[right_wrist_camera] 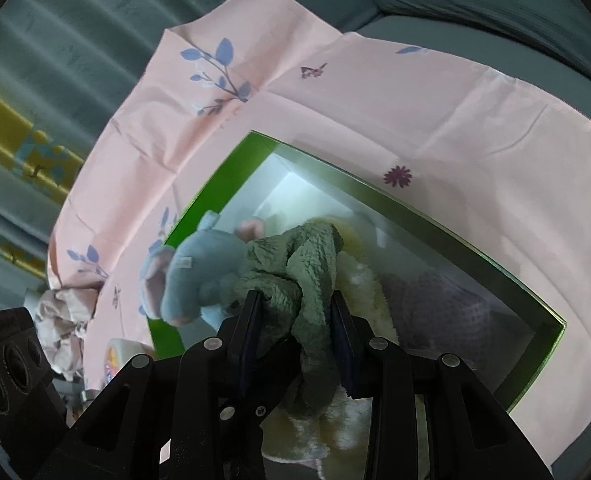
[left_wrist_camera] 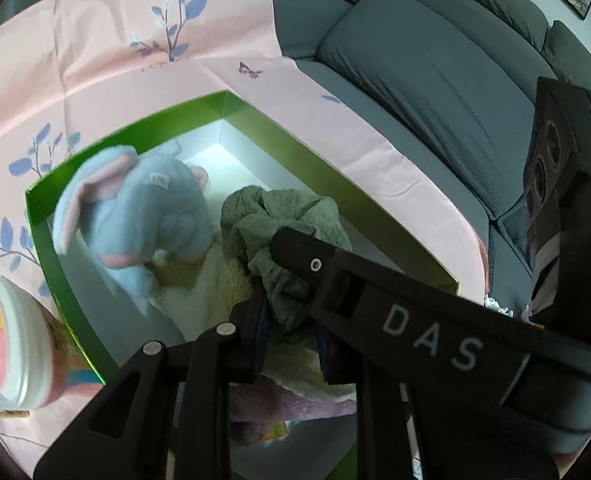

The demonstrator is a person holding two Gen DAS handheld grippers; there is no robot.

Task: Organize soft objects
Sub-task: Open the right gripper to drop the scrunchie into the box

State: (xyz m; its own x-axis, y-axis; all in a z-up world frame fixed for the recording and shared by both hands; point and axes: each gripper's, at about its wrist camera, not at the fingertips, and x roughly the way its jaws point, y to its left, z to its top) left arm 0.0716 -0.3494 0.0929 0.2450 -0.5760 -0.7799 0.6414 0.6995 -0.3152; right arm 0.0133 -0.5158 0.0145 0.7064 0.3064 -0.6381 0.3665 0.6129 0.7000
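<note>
Since the green cloth is limp and fluffy, it'll sag wherever it's held, so pinching a thick bunched fold works best. Right gripper is clamped on it over the box, beside the elephant. Left gripper looks apart, holding nothing.

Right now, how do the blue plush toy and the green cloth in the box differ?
The blue plush toy is a shaped stuffed animal with pink ears; the green cloth is a shapeless, crumpled fleece. The toy lies free toward the left of the green box, with no gripper on it; the cloth sits between the fingers of the right gripper. Both are soft and lie over the cream fleece.
</note>
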